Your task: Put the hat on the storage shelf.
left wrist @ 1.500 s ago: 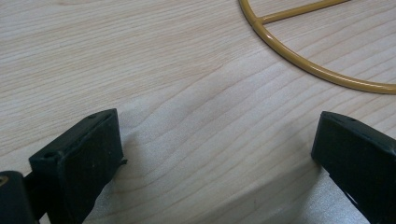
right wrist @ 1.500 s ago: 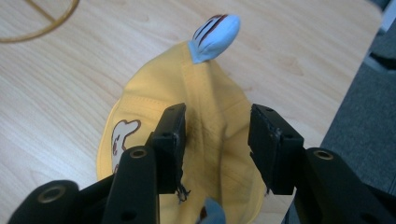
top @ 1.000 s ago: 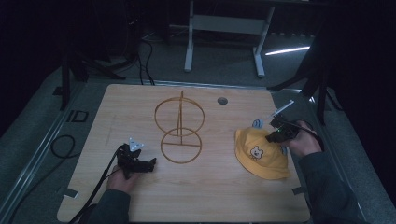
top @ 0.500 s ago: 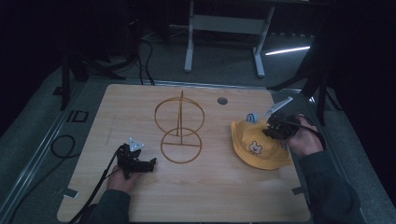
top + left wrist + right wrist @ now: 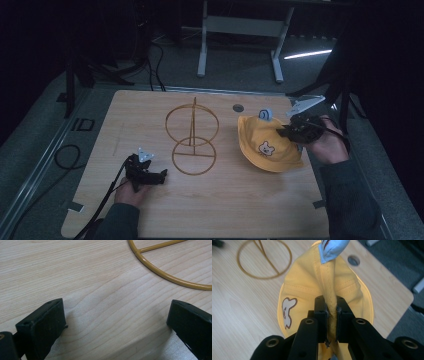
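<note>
Nearest, at the front left of the pale wooden bench (image 5: 225, 200): left gripper (image 5: 159, 175) parked low on the boards, jaws spread wide with nothing but bare wood grain between them (image 5: 112, 315), unmoved from a second ago. Just beyond its tips, the base ring of the thin golden wire hat stand (image 5: 192, 145) — two hoops on an upright rod — standing empty at mid-bench.

Across on the right: right gripper (image 5: 329, 315) clenched on a pinched ridge of the soft yellow fabric bucket hat (image 5: 267, 145), pads pressing the seam from both sides. Bear face patch turned toward the front, blue ear tab (image 5: 265, 114) poking up at the far side.

The change: a second back, hat flat on the boards with the gripper low over it; now crown drawn up into a peak and tilted, front brim apparently dragging on the wood while the far edge rises — lifted and shifted slightly toward the stand. Grip secure by the look of it, so pick-up judged done; likely next, carrying the hat leftward and lowering it over the upper hoop.

Beyond: round grommet hole (image 5: 238, 107) near the far edge, then dark floor, cables and a grey frame leg.
</note>
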The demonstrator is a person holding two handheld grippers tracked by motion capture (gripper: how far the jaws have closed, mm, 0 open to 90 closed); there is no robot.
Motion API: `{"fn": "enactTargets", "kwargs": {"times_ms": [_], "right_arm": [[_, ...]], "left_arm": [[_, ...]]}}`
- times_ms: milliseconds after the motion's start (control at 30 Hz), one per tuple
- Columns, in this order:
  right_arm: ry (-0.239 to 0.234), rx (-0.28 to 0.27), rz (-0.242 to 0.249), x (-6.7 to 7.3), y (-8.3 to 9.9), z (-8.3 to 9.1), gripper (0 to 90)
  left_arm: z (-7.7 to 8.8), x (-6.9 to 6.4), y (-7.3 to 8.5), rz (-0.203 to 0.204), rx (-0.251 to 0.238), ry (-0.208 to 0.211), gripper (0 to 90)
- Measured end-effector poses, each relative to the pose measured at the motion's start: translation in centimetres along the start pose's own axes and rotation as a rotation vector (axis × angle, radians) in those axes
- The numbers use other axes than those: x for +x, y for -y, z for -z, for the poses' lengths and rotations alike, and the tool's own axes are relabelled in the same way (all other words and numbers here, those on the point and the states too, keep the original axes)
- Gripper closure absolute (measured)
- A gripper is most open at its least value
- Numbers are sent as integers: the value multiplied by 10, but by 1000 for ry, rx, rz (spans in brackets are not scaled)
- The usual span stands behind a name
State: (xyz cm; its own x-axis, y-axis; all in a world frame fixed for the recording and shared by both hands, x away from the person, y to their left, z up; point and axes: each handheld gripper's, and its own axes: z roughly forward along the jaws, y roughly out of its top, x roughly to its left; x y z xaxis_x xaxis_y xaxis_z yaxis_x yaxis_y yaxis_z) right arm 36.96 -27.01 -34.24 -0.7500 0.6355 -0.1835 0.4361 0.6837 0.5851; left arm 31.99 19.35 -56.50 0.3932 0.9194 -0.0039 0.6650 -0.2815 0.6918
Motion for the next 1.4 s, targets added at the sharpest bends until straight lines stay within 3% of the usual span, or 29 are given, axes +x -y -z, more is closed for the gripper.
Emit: {"fn": "enactTargets", "kwargs": {"times_ms": [267, 800, 1133, 1400], "right_arm": [[-34, -131, -14, -4, -3, 16, 824], [-95, -329, -55, -7, -9, 30, 827], [-164, -435, -83, -11, -14, 39, 827], [-200, -480, -91, -15, -20, 41, 827]], "left_arm": [[0, 0, 0, 0, 0, 0, 20], [0, 0, 0, 2, -1, 1, 20], [0, 0, 0, 1, -1, 0, 20], [0, 0, 0, 1, -1, 0, 20]]}}
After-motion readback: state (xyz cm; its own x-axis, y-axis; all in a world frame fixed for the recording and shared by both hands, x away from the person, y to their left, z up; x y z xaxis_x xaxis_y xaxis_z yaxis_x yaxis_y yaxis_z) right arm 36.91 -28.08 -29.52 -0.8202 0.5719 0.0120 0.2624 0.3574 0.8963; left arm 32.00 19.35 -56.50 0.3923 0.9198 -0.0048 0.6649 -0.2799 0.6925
